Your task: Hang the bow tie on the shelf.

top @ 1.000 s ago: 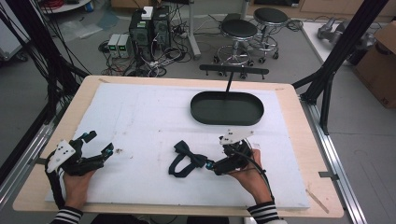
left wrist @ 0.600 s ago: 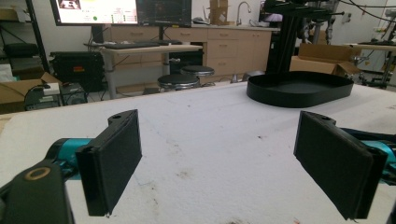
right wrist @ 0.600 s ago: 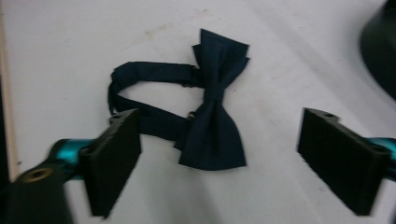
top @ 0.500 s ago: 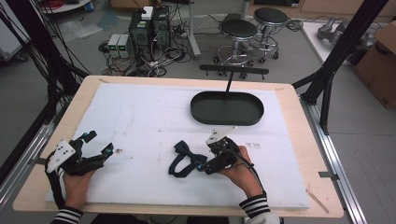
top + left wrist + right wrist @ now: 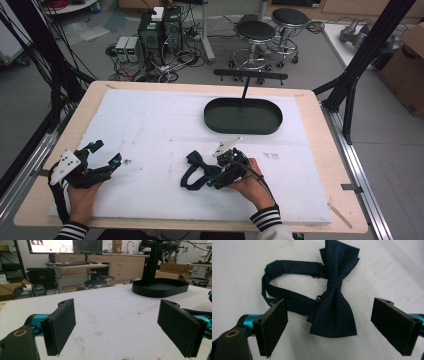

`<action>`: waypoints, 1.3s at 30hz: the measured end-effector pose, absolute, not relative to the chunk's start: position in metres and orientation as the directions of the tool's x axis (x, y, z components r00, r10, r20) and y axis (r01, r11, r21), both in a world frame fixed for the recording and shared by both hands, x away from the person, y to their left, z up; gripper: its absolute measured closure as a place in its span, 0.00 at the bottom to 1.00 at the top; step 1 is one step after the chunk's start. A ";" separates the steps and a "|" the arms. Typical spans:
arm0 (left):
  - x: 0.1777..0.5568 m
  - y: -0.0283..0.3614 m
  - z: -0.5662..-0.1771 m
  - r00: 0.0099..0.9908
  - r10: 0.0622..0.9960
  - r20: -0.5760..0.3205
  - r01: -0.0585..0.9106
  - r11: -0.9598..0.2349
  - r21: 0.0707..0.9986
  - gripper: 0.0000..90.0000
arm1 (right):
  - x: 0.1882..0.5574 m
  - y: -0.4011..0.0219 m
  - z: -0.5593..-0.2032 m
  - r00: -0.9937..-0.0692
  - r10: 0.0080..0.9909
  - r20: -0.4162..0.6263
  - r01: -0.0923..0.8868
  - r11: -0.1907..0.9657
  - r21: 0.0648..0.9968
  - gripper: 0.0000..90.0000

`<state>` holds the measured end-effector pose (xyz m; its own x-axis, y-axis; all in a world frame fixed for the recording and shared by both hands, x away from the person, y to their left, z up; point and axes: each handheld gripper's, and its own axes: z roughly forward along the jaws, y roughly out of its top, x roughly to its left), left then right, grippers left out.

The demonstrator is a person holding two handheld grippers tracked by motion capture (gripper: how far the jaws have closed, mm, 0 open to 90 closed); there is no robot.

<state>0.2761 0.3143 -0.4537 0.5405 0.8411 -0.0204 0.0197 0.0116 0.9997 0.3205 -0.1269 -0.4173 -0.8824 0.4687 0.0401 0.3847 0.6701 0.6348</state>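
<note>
The right claw (image 5: 329, 327), jaws spread wide, hovers directly over a dark navy fabric bow tie (image 5: 332, 302) lying on the white foam-topped desk (image 5: 150, 125), while the left claw (image 5: 120, 330) rests released, well apart

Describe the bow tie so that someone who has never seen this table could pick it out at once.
Start at the white board that covers the wooden table, then go to its near edge, right of centre, where the right gripper points. The bow tie lies flat just ahead of its open jaws. It is the one soft cloth thing there, dark navy with a looped strap, unlike the hard black oval tray farther back.
</note>
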 end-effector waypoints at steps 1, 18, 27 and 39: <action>0.276 0.314 -0.454 0.541 0.841 -0.020 0.020 0.012 1.000 0.17 | 0.321 -0.126 -0.418 -0.880 0.473 0.040 0.391 0.675 0.626 0.15; 0.276 0.314 -0.454 0.539 0.842 -0.024 0.019 0.016 1.000 0.17 | 0.325 -0.120 -0.425 -0.887 0.461 0.028 0.395 0.723 0.567 0.27; 0.276 0.314 -0.454 0.539 0.842 -0.025 0.020 0.018 1.000 0.17 | 0.326 -0.118 -0.423 -0.892 0.452 0.017 0.388 0.745 0.542 0.31; 0.276 0.315 -0.454 0.539 0.842 -0.025 0.021 0.017 1.000 0.17 | 0.327 -0.116 -0.425 -0.894 0.448 0.013 0.390 0.763 0.515 0.43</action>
<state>0.2763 0.3146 -0.4537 0.5395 0.8416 -0.0252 0.0209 0.0165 0.9996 0.3271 -0.1165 -0.4249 -0.8940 0.4478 0.0134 0.3900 0.7633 0.5150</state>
